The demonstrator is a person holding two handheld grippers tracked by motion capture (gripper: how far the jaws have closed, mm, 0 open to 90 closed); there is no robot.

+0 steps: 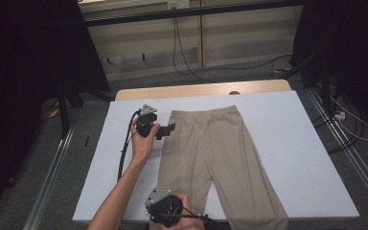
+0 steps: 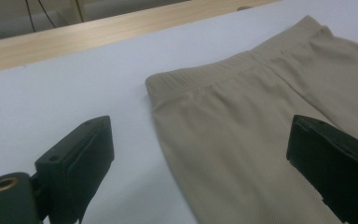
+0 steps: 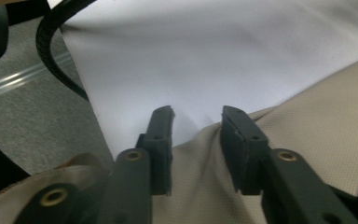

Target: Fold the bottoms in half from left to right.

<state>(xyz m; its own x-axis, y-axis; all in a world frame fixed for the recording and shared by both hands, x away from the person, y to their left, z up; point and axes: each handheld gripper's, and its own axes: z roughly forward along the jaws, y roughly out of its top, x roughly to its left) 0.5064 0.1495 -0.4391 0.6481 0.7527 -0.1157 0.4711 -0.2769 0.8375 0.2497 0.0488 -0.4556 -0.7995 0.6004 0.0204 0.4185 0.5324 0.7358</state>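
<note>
Here, the left gripper [image 1: 168, 129] hovers released, straddling the waistband corner of beige trousers [image 1: 215, 153] spread flat on a white table [image 1: 287, 143]. The right gripper [image 3: 196, 122], not yet clenched, straddles the leg hem; gathering both layers squarely should help.

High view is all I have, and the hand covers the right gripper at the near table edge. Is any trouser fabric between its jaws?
Observer: Yes. The right gripper view shows the right gripper with a raised fold of the trousers between its jaws, and white table showing in the gap.
Operator: And the left gripper's jaws?
Observer: The left gripper stands wide open, one jaw over bare table, the other over the trousers, below the waistband.
</note>
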